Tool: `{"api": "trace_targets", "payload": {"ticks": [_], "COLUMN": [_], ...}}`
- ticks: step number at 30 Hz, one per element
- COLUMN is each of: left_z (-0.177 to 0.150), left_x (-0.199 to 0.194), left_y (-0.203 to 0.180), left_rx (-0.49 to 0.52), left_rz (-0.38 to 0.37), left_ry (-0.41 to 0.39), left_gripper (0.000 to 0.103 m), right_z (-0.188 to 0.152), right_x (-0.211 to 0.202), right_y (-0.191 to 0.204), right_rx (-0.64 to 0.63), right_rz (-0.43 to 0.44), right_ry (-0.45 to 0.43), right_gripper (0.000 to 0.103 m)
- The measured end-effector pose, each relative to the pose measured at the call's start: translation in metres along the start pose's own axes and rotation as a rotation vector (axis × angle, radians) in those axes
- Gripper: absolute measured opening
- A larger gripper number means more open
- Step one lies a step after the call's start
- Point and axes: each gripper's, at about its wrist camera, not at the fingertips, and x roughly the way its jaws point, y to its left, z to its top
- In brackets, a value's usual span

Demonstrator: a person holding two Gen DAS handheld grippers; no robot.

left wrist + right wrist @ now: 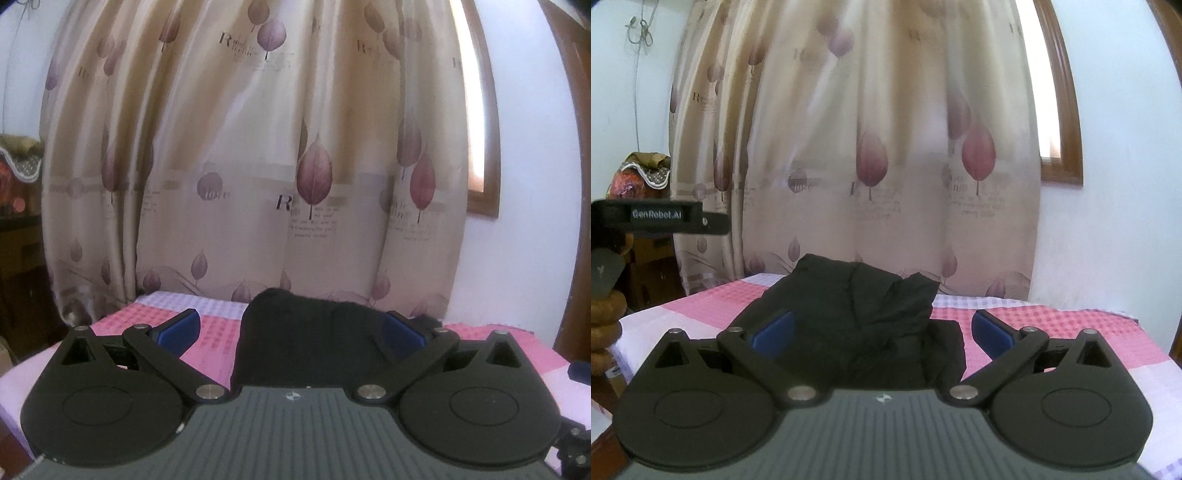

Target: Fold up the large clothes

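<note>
A black garment (306,339) lies bunched on the pink checked bed cover (218,332). In the right wrist view the garment (864,321) is a rumpled heap with a raised fold at its far side. My left gripper (291,332) is open and empty, held above the bed with the garment between and beyond its blue fingertips (181,328). My right gripper (882,332) is open and empty too, just short of the garment, its left blue fingertip (774,332) over the cloth. The left gripper's body (646,216) shows at the left edge of the right wrist view.
A beige curtain with purple leaf print (258,166) hangs behind the bed. A wooden window frame (1063,110) and white wall stand at the right. Dark furniture with a covered item (642,173) stands at the left. The bed cover (1052,332) stretches right of the garment.
</note>
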Motion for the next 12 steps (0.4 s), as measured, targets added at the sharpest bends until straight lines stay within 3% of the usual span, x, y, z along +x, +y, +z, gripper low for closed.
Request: {"api": "trace_targets", "payload": {"ticks": [12], "left_z": [-0.020], "left_x": [0.005], "left_y": [-0.001], "left_rx": [0.025], "left_rz": [0.017], "left_ry": [0.000], "left_gripper": [0.103], "right_z": [-0.013], "right_x": [0.002], "right_y": [0.007], "right_rx": [0.014], "right_rz": [-0.039], "right_ry": [0.024], "right_gripper": [0.103]}}
